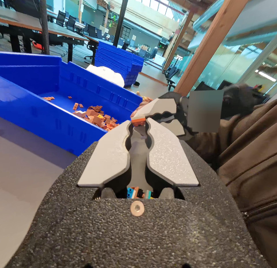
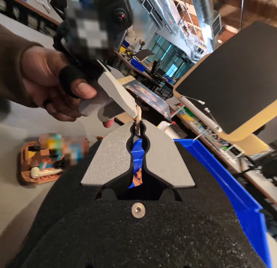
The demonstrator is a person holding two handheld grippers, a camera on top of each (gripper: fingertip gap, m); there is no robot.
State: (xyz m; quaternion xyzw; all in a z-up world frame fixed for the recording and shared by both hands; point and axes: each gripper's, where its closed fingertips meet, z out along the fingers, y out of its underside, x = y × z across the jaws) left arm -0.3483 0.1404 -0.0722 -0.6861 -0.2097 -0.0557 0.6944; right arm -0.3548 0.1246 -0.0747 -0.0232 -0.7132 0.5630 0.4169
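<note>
Closest to me, my left gripper [image 1: 138, 123] pinches a small, rigid, light orange brick stack [image 1: 138, 121] at twelve o'clock, my right gripper [image 2: 138, 126] clamped on its thin edge.

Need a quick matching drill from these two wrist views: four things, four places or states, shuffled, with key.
Things:
1. small orange and tan brick piece
2. blue bin
3. brick vehicle model
4. stack of blue bins

Places or states:
A. standing on the grey table, left in the right wrist view
B. holds a pile of reddish-brown bricks
C. pinched between the tips of both grippers
D. nested, farther back

Pairs: 1-C, 2-B, 3-A, 4-D
</note>
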